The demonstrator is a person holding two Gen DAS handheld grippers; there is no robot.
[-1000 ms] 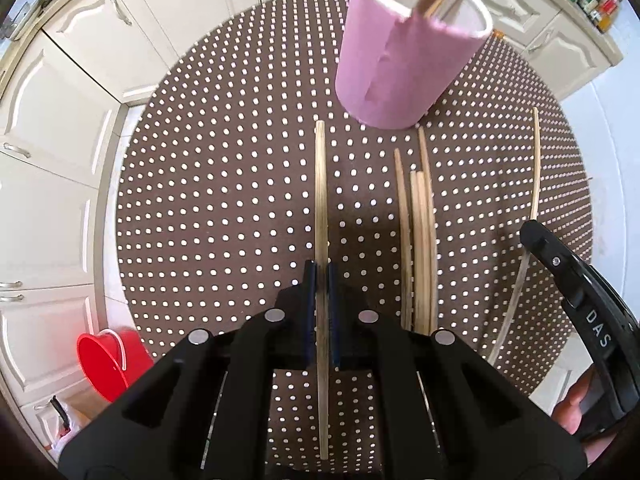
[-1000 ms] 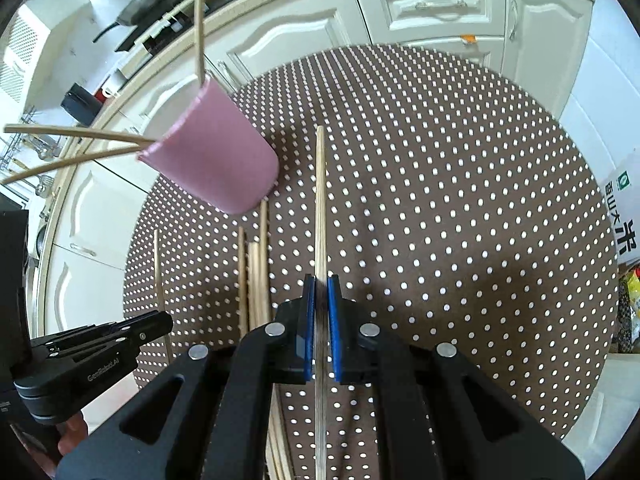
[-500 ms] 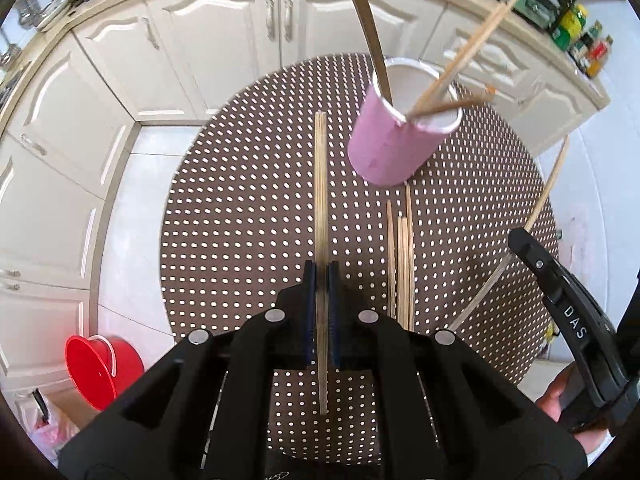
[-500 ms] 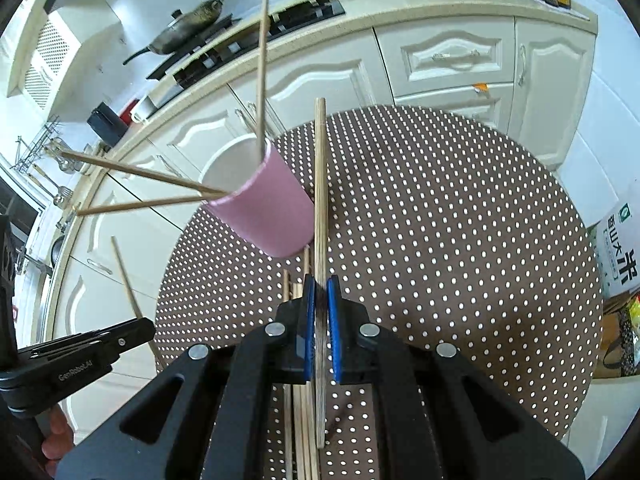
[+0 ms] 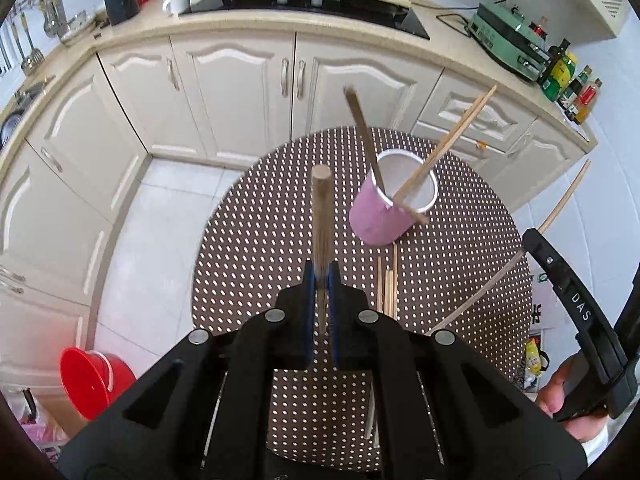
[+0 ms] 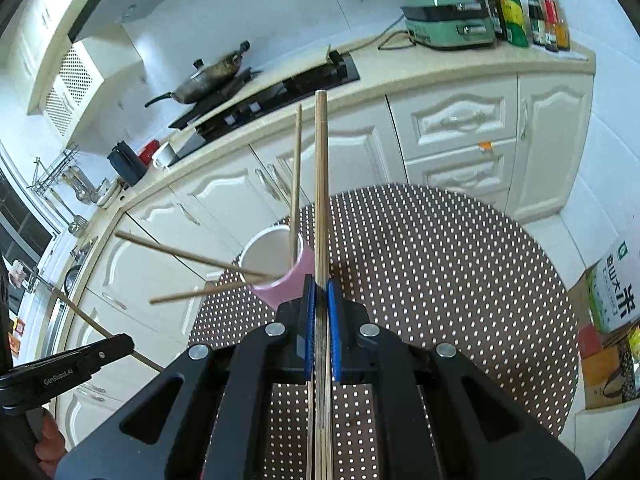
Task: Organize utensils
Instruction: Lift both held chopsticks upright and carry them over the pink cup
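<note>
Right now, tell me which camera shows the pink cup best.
Left wrist camera: the pink cup shows whole, open mouth and side, standing on the table. Right wrist camera shows only its rim and part of its wall behind the right gripper.

Cream cabinets (image 5: 236,92), white tiled floor (image 5: 168,216), black hob (image 6: 276,92).

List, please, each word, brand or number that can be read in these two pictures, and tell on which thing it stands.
"DAS": white letters on the black right gripper, seen from the left wrist camera.
"GenRobot.AI": small white print on the black left gripper, seen from the right wrist camera.
Large green Chinese characters on the white sack beside the round dotted table: visible, not transcribed.
Labels on the counter bottles: too small to read.
</note>
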